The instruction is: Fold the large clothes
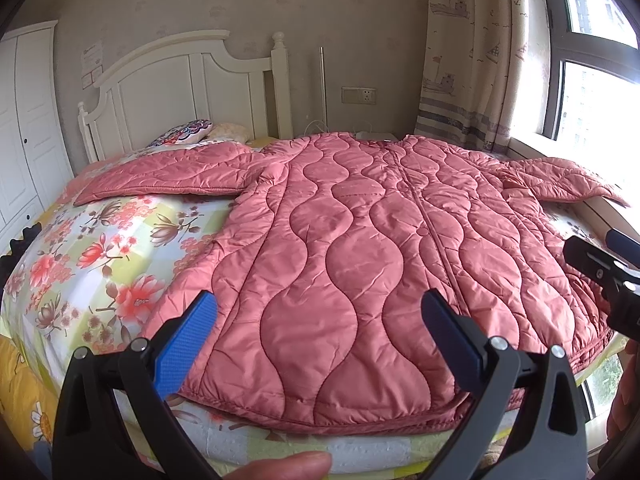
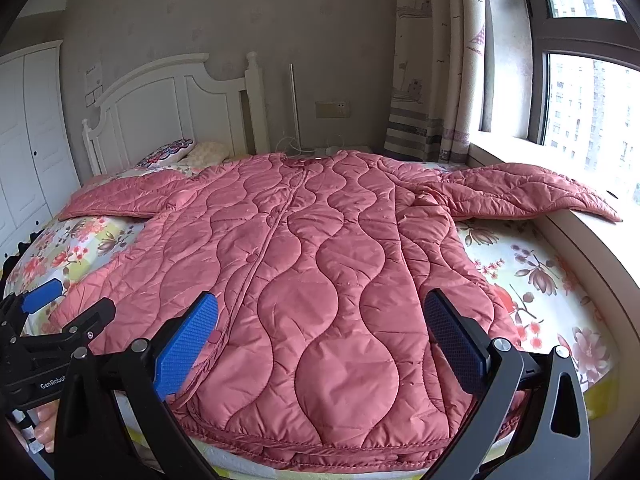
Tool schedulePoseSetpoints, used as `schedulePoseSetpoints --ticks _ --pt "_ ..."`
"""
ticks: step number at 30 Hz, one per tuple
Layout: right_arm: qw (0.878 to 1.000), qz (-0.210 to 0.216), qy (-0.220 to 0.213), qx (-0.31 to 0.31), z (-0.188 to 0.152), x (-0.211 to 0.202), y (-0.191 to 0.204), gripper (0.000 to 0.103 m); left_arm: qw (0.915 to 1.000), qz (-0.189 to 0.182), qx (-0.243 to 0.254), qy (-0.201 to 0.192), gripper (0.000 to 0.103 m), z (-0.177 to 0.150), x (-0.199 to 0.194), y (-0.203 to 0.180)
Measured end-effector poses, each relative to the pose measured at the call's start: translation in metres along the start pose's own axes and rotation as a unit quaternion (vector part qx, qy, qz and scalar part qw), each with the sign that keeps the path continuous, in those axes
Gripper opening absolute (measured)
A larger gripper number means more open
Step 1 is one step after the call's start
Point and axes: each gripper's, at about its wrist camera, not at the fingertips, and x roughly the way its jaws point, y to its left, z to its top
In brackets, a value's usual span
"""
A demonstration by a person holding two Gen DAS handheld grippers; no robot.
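Pink quilted coat [image 1: 360, 240] flat on bed [image 1: 100, 248], hem partly hidden by left gripper [image 1: 320, 340]

Both wrist views sit near bed foot, facing headboard [image 1: 192, 80]; both share pink coat [image 2: 320, 264].

Pink quilted coat [image 1: 360, 240] flat on floral bed [image 1: 92, 256]

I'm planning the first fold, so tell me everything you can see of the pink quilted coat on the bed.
The pink quilted coat lies flat and front up on the floral bedsheet, closed down its centre placket, with wavy stitching and slightly shiny padded fabric. Both sleeves are spread sideways: one toward the white headboard side, the other draped onto the windowsill. Its hem reaches the near mattress edge. Neither gripper touches it.
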Motion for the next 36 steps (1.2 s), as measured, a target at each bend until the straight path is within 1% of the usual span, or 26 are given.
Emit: schedulePoseSetpoints --ticks 3,6,10,12,15,17,18,19,21,23,24,25,27,28,29,30,31,32,35,36 --pt "1.0 0.0 -0.006 0.003 0.0 -0.001 -0.003 0.099 1.0 -0.001 0.003 -0.001 0.101 0.002 0.002 -0.002" --pt "1.0 -0.001 -0.001 0.009 0.0 0.003 -0.006 0.099 1.0 -0.002 0.007 0.003 0.101 0.003 0.006 -0.004" --pt "1.0 -0.004 0.009 0.017 0.0 0.013 -0.016 0.099 0.9992 -0.004 0.037 0.01 0.101 0.017 0.024 -0.007" --pt "0.999 -0.01 0.016 0.03 0.002 0.02 -0.027 0.099 0.9977 0.014 0.065 0.011 0.101 0.033 0.048 -0.008" --pt "0.997 -0.014 0.031 0.065 0.008 0.033 -0.053 0.099 0.9915 0.032 0.122 0.032 0.101 0.057 0.092 -0.013" --pt "0.995 -0.024 0.04 0.087 0.016 0.042 -0.073 0.099 0.986 0.022 0.152 0.065 0.101 0.076 0.131 -0.015" --pt "0.994 -0.028 0.04 0.095 0.021 0.046 -0.083 0.099 0.9839 0.013 0.159 0.08 0.101 0.087 0.153 -0.015" --pt "0.993 -0.031 0.042 0.106 0.026 0.051 -0.096 0.099 0.9833 0.01 0.16 0.085 0.101 0.092 0.166 -0.014" --pt "0.987 -0.046 0.049 0.145 0.039 0.064 -0.131 0.099 0.9844 0.001 0.15 0.092 0.101 0.105 0.197 -0.01" --pt "0.979 -0.076 0.043 0.182 0.053 0.08 -0.169 0.099 0.9859 -0.008 0.133 0.101 0.101 0.11 0.217 -0.006" --pt "0.975 -0.092 0.046 0.197 0.059 0.09 -0.188 0.099 0.9867 -0.019 0.116 0.112 0.101 0.11 0.229 -0.001" --pt "0.968 -0.111 0.054 0.219 0.065 0.103 -0.21 0.099 0.987 -0.028 0.101 0.122 0.101 0.108 0.237 0.001" --pt "0.957 -0.123 0.057 0.257 0.073 0.123 -0.245 0.099 0.986 -0.046 0.076 0.141 0.101 0.099 0.251 0.007" --pt "0.951 -0.126 0.059 0.276 0.077 0.136 -0.262 0.099 0.9839 -0.065 0.059 0.156 0.101 0.097 0.258 0.012" --pt "0.946 -0.129 0.064 0.291 0.078 0.148 -0.277 0.099 0.9839 -0.076 0.042 0.156 0.101 0.098 0.259 0.018" --pt "0.941 -0.131 0.069 0.303 0.079 0.157 -0.287 0.099 0.9834 -0.085 0.029 0.157 0.101 0.098 0.26 0.023" --pt "0.935 -0.129 0.075 0.322 0.08 0.17 -0.299 0.099 0.9832 -0.088 0.027 0.158 0.101 0.097 0.261 0.024" --pt "0.93 -0.128 0.078 0.335 0.08 0.179 -0.307 0.099 0.9834 -0.088 0.028 0.156 0.101 0.097 0.261 0.022" --pt "0.919 -0.143 0.079 0.359 0.079 0.2 -0.328 0.098 0.9837 -0.082 0.032 0.157 0.101 0.095 0.262 0.019" --pt "0.916 -0.148 0.08 0.365 0.078 0.206 -0.332 0.091 0.9835 -0.082 0.032 0.158 0.101 0.095 0.262 0.019"
